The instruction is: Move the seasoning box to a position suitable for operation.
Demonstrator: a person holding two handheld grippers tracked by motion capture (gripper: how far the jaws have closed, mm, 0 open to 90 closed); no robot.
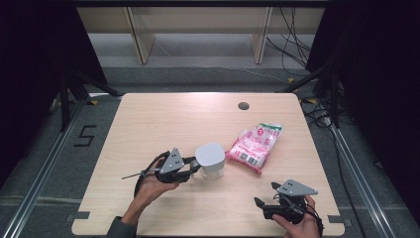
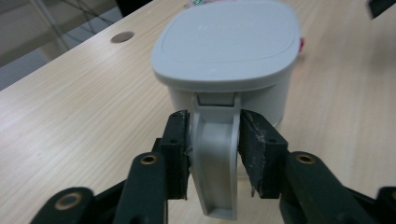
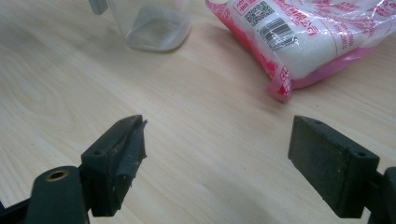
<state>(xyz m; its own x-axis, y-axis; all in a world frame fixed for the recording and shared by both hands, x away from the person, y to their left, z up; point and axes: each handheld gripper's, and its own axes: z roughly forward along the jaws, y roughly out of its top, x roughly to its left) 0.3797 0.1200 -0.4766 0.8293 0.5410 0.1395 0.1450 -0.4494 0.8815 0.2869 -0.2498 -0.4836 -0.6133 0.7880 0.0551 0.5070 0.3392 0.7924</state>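
Note:
A translucent container (image 1: 210, 159) with a grey lid (image 2: 229, 42) stands upright on the table, slightly front of centre. Its grey handle (image 2: 215, 158) points toward my left gripper (image 1: 197, 166), whose two pads sit against the handle's sides, shut on it. A pink and white bag of white grains (image 1: 255, 144) lies flat just right of the container. My right gripper (image 1: 265, 193) rests low near the front right edge, jaws wide open with only bare wood between them (image 3: 217, 144). Ahead of it are the container's base (image 3: 152, 21) and the bag (image 3: 303, 37).
The light wooden table (image 1: 173, 119) has a round cable hole (image 1: 243, 105) near its back edge. Dark floor rails run along both sides, and cables lie on the floor at the back right.

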